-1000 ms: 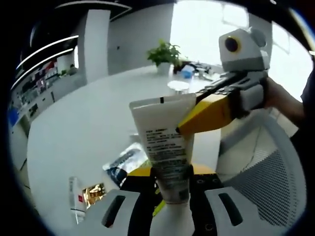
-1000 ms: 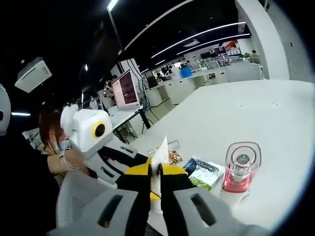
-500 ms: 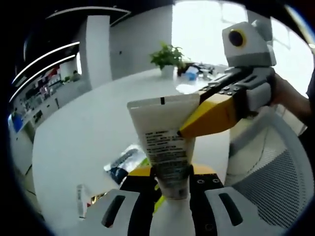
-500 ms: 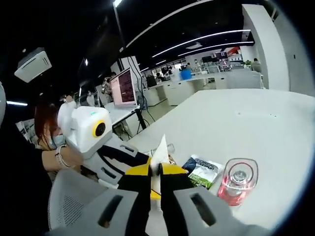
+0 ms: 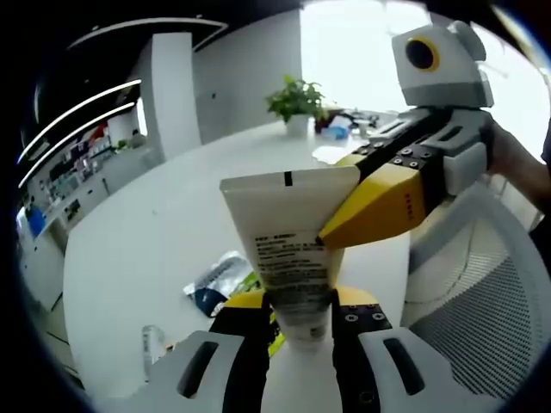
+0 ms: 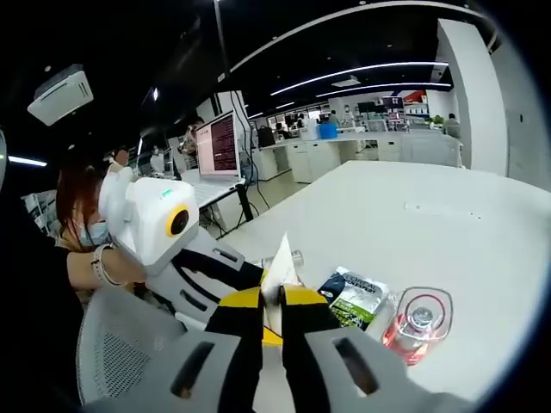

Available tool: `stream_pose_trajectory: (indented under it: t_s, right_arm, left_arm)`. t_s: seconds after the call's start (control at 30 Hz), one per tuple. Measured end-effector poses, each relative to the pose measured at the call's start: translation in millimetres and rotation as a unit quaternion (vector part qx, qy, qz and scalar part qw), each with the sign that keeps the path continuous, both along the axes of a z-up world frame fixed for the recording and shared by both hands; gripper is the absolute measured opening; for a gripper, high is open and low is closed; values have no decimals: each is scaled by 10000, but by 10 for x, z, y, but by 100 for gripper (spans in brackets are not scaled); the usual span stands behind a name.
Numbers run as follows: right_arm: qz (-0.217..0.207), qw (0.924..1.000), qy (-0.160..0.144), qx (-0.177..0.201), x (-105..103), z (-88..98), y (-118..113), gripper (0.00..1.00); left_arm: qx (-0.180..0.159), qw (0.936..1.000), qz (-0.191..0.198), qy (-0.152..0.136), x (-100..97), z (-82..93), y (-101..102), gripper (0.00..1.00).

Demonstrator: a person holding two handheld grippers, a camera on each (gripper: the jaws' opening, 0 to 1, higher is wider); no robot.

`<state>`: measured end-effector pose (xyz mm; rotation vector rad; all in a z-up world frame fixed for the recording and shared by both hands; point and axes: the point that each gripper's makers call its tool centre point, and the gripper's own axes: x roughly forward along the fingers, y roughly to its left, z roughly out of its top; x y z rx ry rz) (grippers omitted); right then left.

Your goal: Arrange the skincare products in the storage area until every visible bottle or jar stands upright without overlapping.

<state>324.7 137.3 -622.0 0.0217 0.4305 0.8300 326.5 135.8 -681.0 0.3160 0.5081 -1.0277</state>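
A white squeeze tube (image 5: pixel 288 232) with small grey print stands between my two grippers, flat crimped end up. My left gripper (image 5: pixel 293 303) is shut on its lower end near the cap. My right gripper (image 5: pixel 334 234), yellow-tipped, comes in from the right and is shut on the tube's upper right edge. In the right gripper view the tube (image 6: pixel 277 274) shows edge-on between the shut jaws of my right gripper (image 6: pixel 271 297), with my left gripper (image 6: pixel 245 274) reaching in from the left. A pink bottle (image 6: pixel 417 323) with a clear cap stands upright on the white table (image 6: pixel 448 224).
A blue-green sachet (image 5: pixel 215 280) (image 6: pixel 353 297) lies flat on the table, with a small tube (image 5: pixel 153 344) nearby. A small clear bottle (image 6: pixel 291 257) lies behind the held tube. A mesh chair back (image 5: pixel 469 318) is at the right, a potted plant (image 5: pixel 297 99) far off, and a person (image 6: pixel 82 232) at left.
Both grippers keep their hold on the tube. Both views have drifted a little, so the table things sit differently in the picture; nothing was let go.
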Motion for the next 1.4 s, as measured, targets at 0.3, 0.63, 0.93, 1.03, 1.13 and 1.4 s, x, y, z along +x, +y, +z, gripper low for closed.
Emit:
stream_pose_trajectory:
  t_s: [0.3,0.63,0.93,1.03,1.13,1.4]
  right_arm:
    - [126,9998,87,112,-64,-3,71,9]
    - [121,9996,66,233,-64,-3,75,10]
    - [11,9998,53,188,-53,-10,-25,9]
    - [-10,9999,52,165,-53,-14,-40,9]
    - [-20,9999,53,142,-57,-25,-57,9]
    - [-39,10000,69,-27,-94,-112,-99,14]
  left_arm:
    - [35,10000,2,80,-26,-16,38,23]
    - [-121,9999,-2,58,-15,-19,48,25]
    - [-93,9995,-224,-214,-13,-8,25,27]
    - [-101,9994,-232,-225,-6,12,31,28]
    - [-19,9995,-202,-246,11,3,62,29]
    - [8,9998,22,-216,27,44,214,25]
